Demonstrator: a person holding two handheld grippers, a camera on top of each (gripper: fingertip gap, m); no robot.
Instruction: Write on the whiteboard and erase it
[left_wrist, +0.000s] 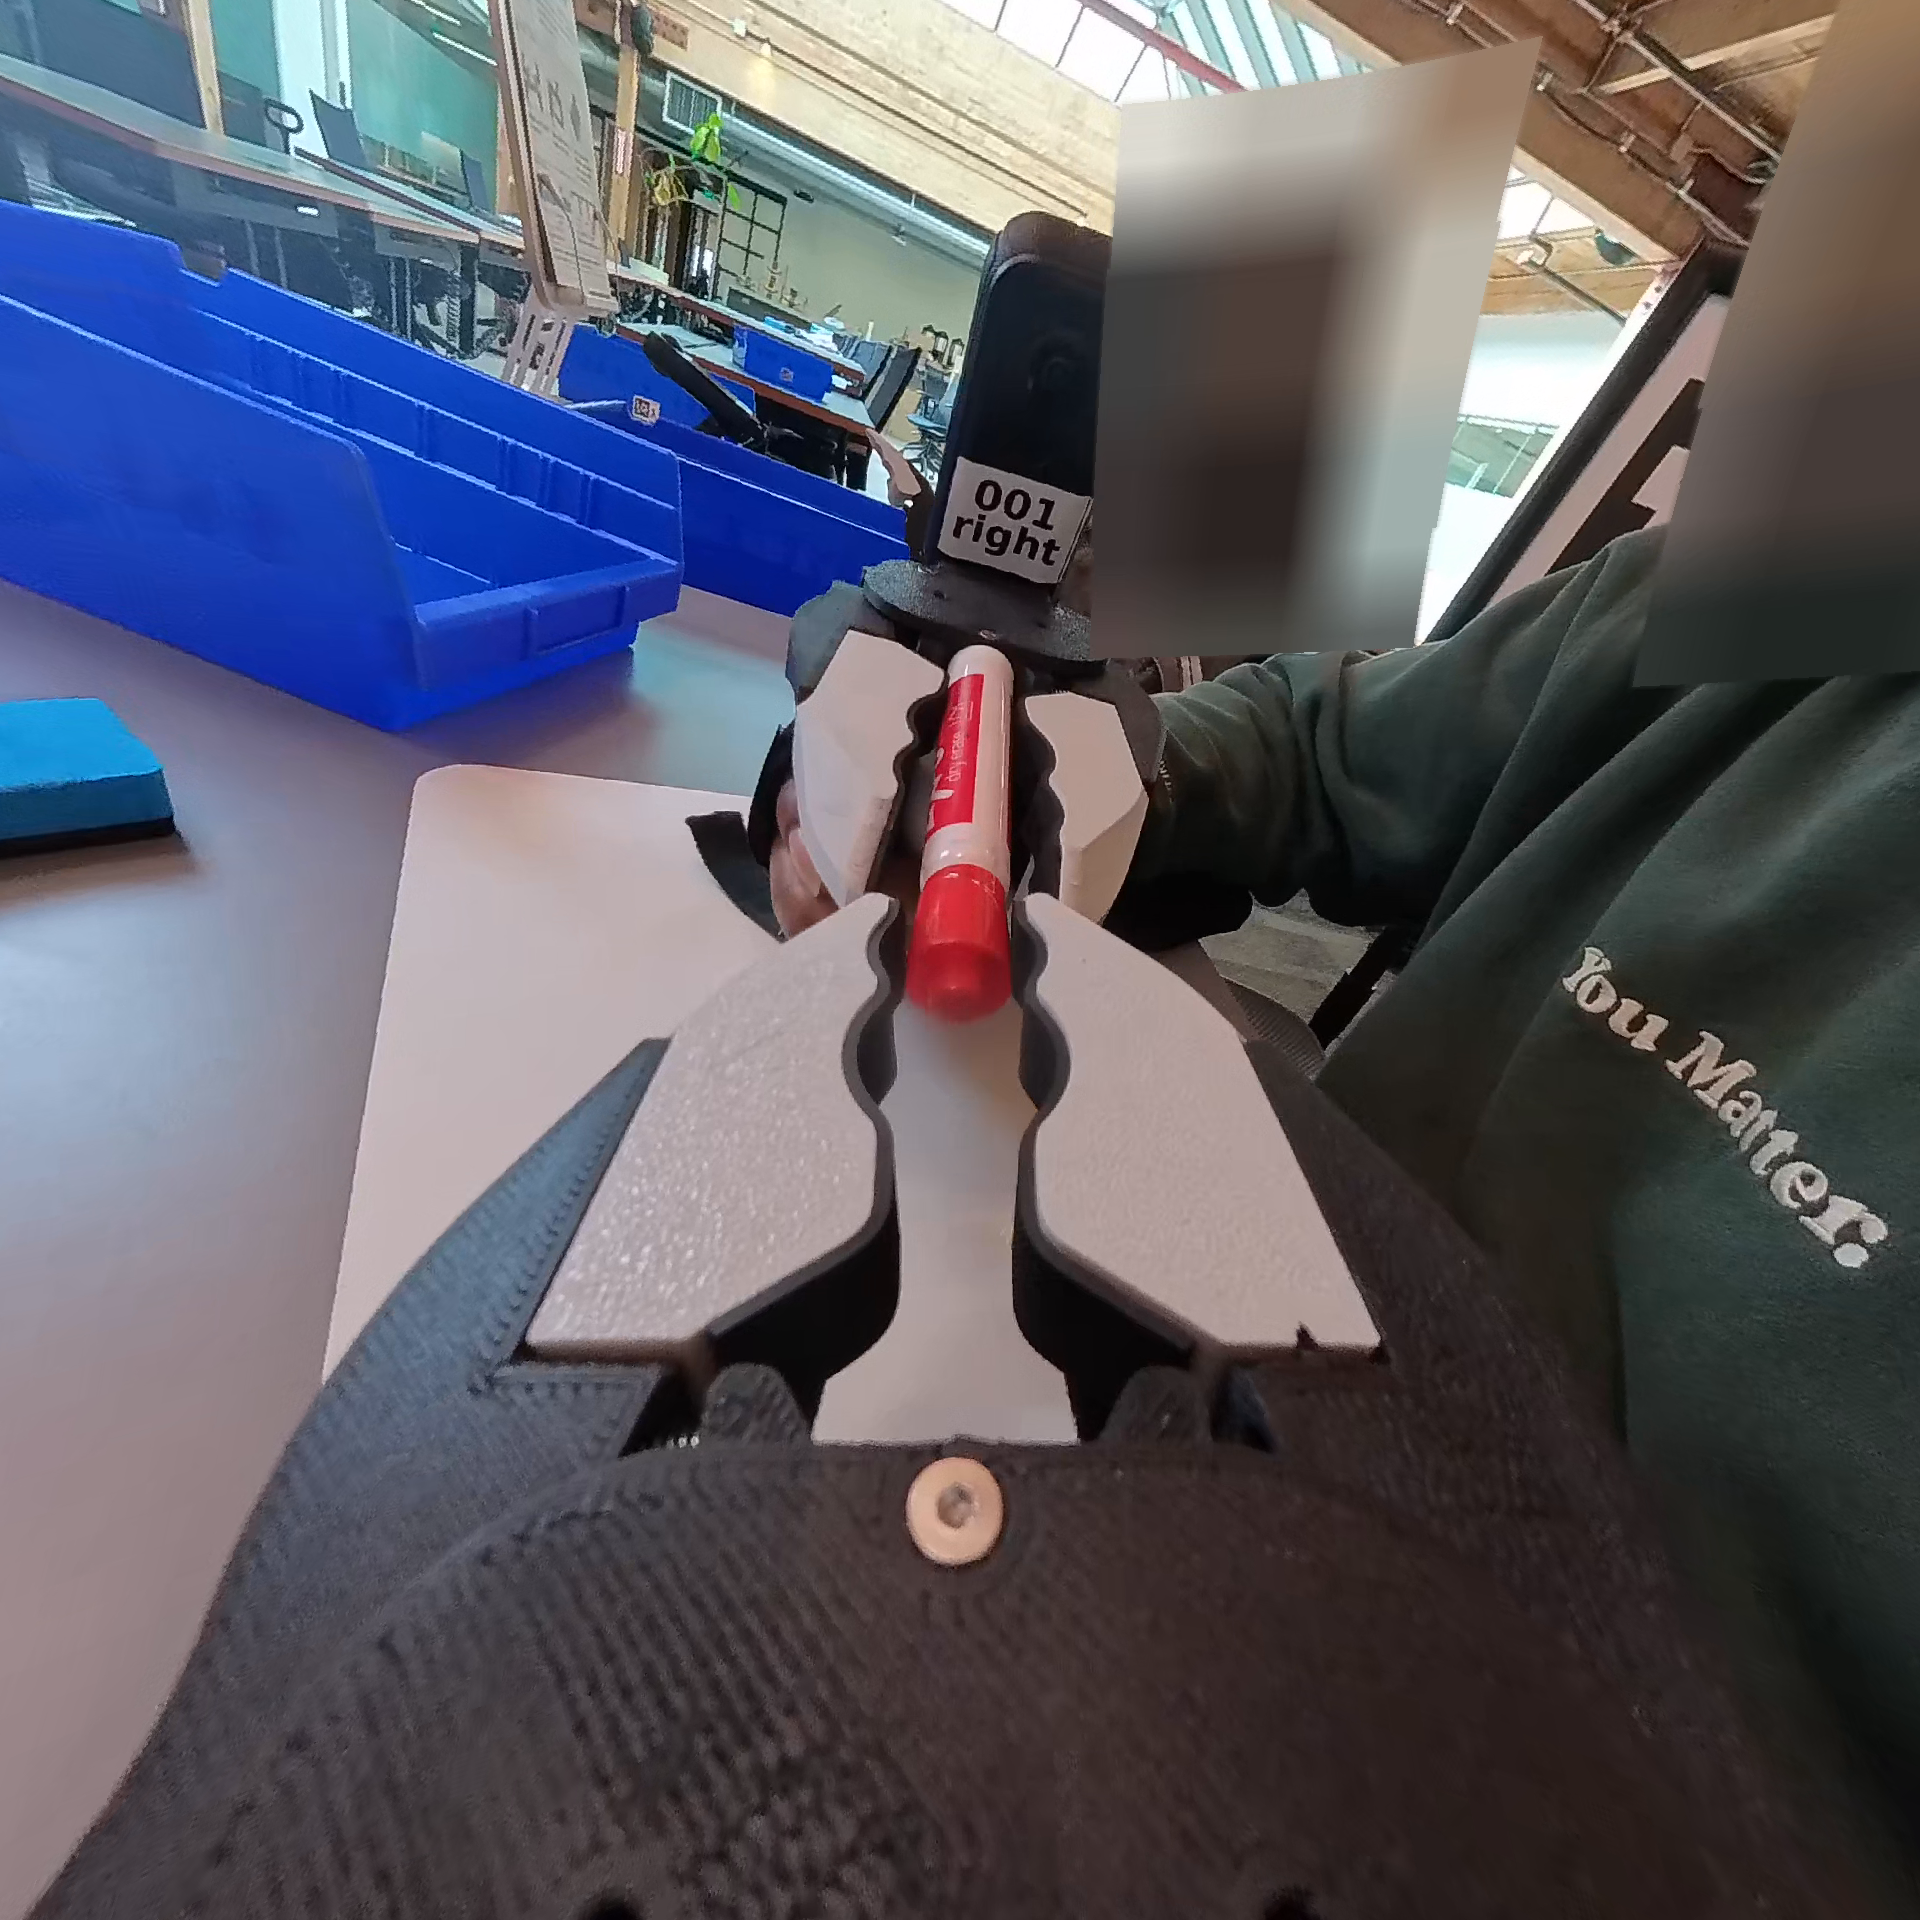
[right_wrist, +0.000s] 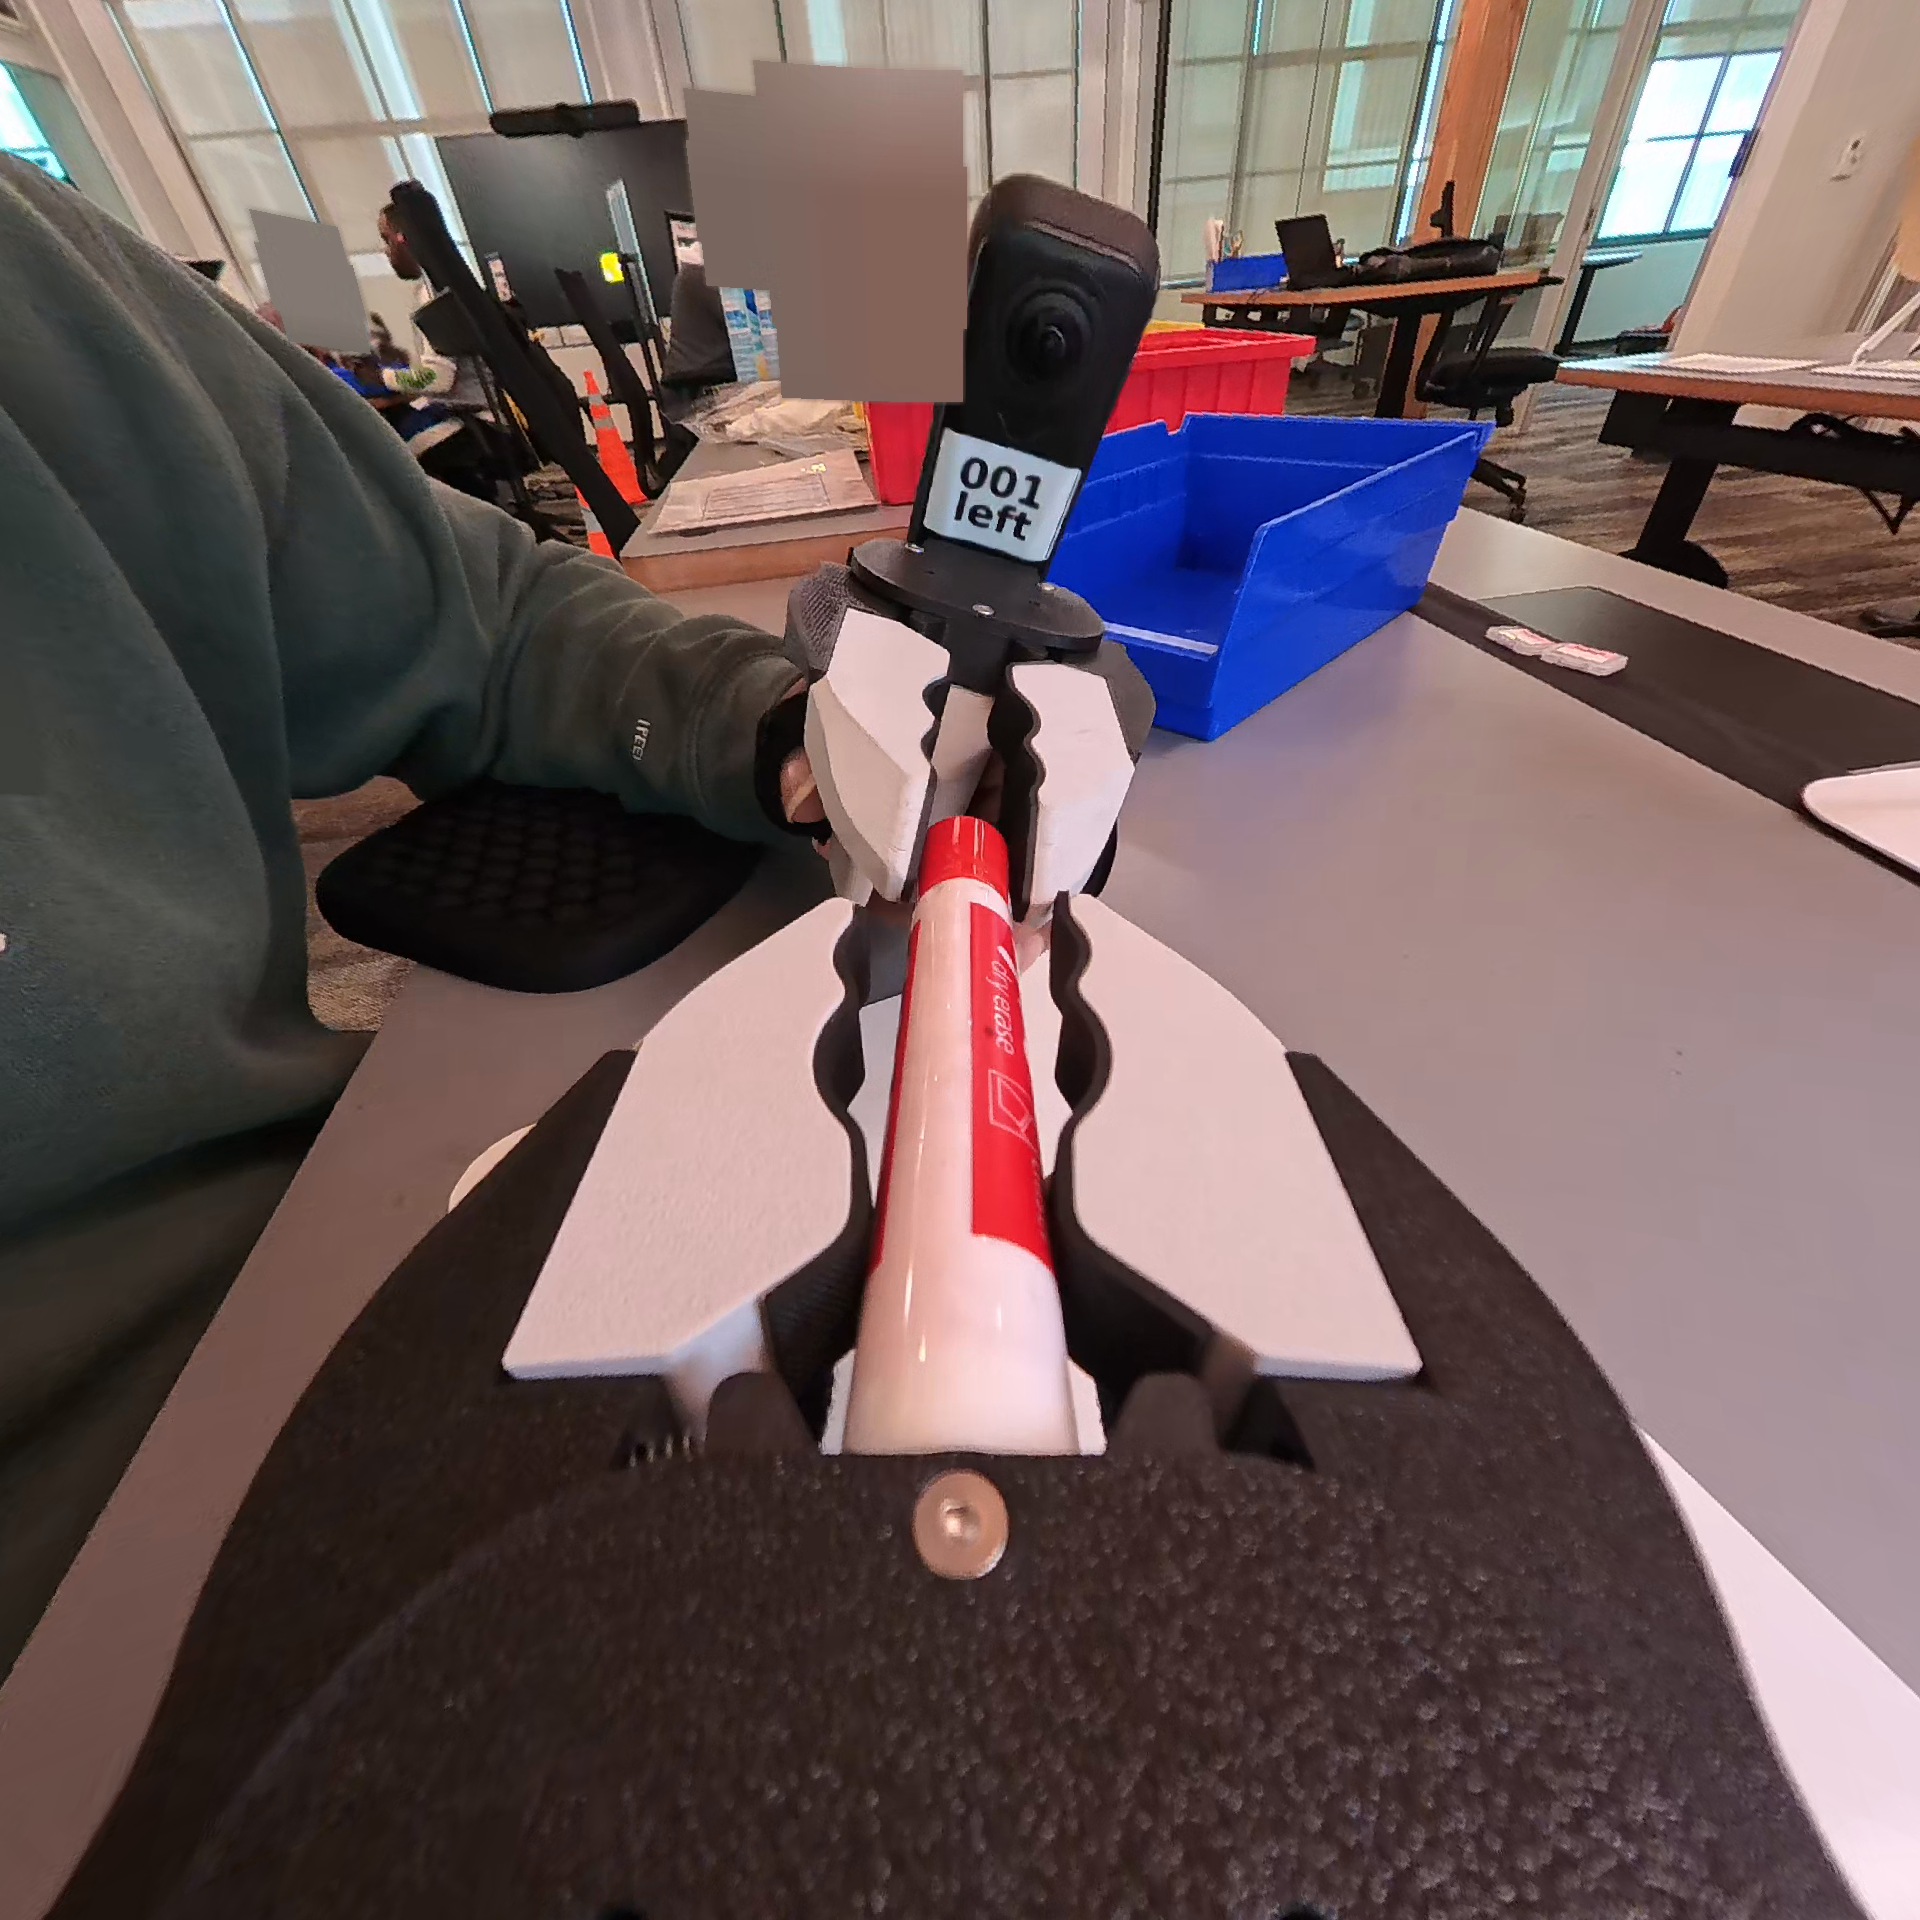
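A red and white dry-erase marker (right_wrist: 956, 1195) lies lengthwise between the fingers of my right gripper (right_wrist: 956, 920), which is shut on its white barrel. My left gripper (left_wrist: 958, 914) faces it head-on, and its fingertips close on the marker's red cap (left_wrist: 958, 956). The two grippers meet tip to tip a little above the whiteboard (left_wrist: 540, 987), a blank white board lying flat on the grey table. A blue eraser (left_wrist: 73, 769) lies on the table to the left of the board. In the left wrist view the right gripper (left_wrist: 966, 883) shows beyond the cap.
Long blue bins (left_wrist: 312, 499) stand on the table behind the eraser. Another blue bin (right_wrist: 1278, 561) and a red bin (right_wrist: 1205, 384) stand beyond the left gripper. A person's green sleeve (left_wrist: 1558, 935) is close beside the grippers. A black chair seat (right_wrist: 540, 894) is by the table edge. Both grippers' tips are roughly 25 centimeters from the blue eraser (left_wrist: 73, 769).
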